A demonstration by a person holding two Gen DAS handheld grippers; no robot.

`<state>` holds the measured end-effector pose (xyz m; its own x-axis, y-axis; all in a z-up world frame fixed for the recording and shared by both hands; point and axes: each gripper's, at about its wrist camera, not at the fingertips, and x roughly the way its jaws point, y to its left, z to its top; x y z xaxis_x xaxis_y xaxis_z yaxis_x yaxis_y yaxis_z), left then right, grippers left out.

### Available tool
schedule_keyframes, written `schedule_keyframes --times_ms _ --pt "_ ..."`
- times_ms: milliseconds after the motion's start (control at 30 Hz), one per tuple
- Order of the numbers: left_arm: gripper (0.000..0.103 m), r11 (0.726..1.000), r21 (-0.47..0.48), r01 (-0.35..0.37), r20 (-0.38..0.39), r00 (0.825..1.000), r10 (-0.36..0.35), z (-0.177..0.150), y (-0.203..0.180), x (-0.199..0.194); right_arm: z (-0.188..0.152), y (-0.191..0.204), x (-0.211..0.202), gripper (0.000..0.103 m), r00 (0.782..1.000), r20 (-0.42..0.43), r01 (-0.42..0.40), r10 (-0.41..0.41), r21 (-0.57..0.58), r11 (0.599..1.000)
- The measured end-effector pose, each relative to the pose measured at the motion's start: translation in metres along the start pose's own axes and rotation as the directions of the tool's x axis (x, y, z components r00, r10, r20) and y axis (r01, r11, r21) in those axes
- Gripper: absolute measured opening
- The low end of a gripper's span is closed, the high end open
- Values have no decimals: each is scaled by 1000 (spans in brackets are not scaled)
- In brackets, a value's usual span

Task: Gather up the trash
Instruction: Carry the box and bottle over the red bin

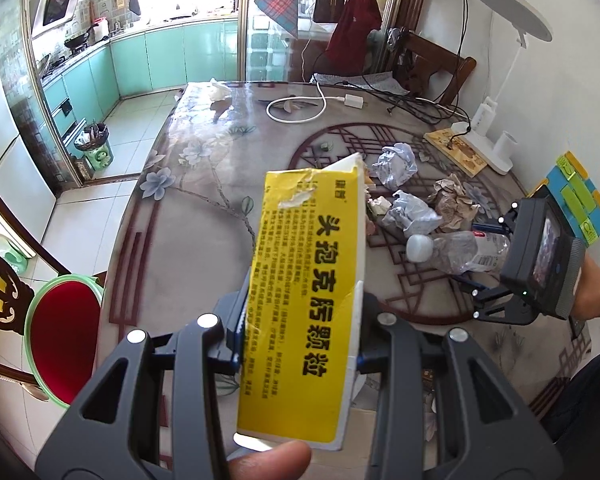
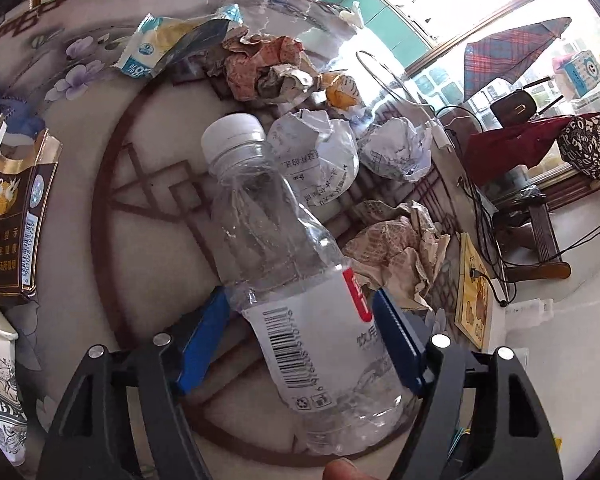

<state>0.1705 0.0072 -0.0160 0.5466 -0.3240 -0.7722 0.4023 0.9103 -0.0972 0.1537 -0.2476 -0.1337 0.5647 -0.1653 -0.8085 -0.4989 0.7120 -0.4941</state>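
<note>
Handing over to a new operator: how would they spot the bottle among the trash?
On the patterned table, look beside the crumpled paper balls. The bottle lies between the right gripper pads: the only clear plastic item, with a white cap and barcode label.

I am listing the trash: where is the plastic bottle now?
In the right wrist view, the plastic bottle lies on the table between the right gripper's blue pads, beside crumpled paper.
</note>
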Motion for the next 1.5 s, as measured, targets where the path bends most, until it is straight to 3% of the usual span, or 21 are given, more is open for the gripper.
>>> schedule_keyframes --times_ms 167,467,667,800,933,1233,1500 --pt "37 1000 0 0 2 1000 0 0 2 -2 1 -9 -11 62 1000 10 -3 3 68 998" --pt "37 1000 -29 -5 31 1000 6 2 13 -14 1 -18 -68 62 995 99 5 -26 212 977" --pt "37 997 -64 -43 62 997 47 1 29 -28 18 -14 -103 62 987 147 18 -71 336 942" --pt "37 993 -94 -77 87 992 86 -1 47 -41 37 -11 -124 62 980 193 -34 -50 406 913" --pt "37 982 -126 -137 105 983 151 -5 69 -51 62 4 -144 62 969 241 -57 -52 422 905" --pt "37 952 -217 -213 95 967 238 -25 128 -67 131 54 -161 62 939 342 -189 42 409 893" --pt "37 888 -281 -363 34 921 387 -50 197 -75 188 107 -157 62 918 370 -276 143 340 899"
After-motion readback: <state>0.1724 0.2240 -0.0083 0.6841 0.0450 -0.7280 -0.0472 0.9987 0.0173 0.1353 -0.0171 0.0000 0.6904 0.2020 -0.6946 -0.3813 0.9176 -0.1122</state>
